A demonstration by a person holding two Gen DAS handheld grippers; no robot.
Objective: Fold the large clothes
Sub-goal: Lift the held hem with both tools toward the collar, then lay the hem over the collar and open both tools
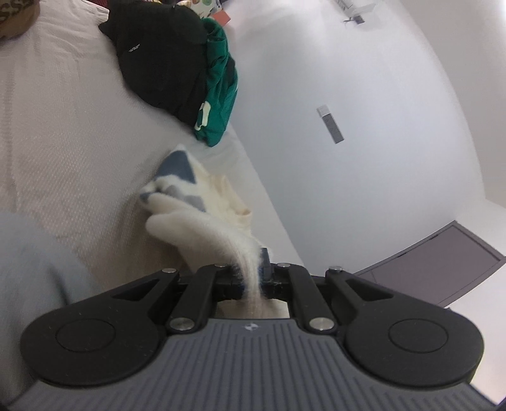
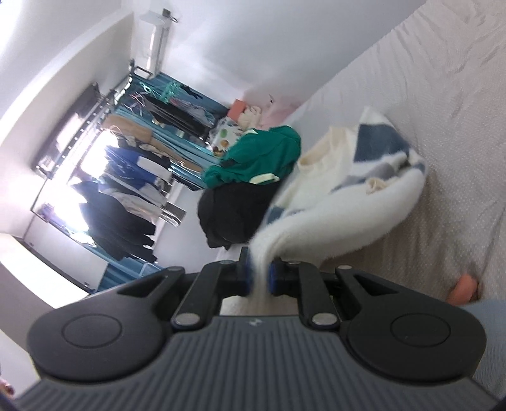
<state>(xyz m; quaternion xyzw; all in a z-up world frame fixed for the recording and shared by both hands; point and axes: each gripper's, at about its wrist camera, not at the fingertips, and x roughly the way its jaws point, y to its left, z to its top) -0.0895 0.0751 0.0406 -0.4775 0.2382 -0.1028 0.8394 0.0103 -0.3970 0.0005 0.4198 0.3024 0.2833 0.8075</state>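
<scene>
Both wrist cams close over bed [image 1: 63, 126], sharing clothes pile [image 2: 253, 158] (opposite sides).

Fuzzy sweater [image 2: 341, 202] motion-blurred, brown item [image 1: 15, 15] cropped at corner, black garment's [image 1: 158, 53] label unreadable

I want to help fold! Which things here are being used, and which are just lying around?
Being used:
- fluffy white sweater with blue-grey patches
- left gripper, shut on it
- right gripper, shut on it
- white textured bedspread

Lying around:
- black garment
- green garment
- clothes rack
</scene>
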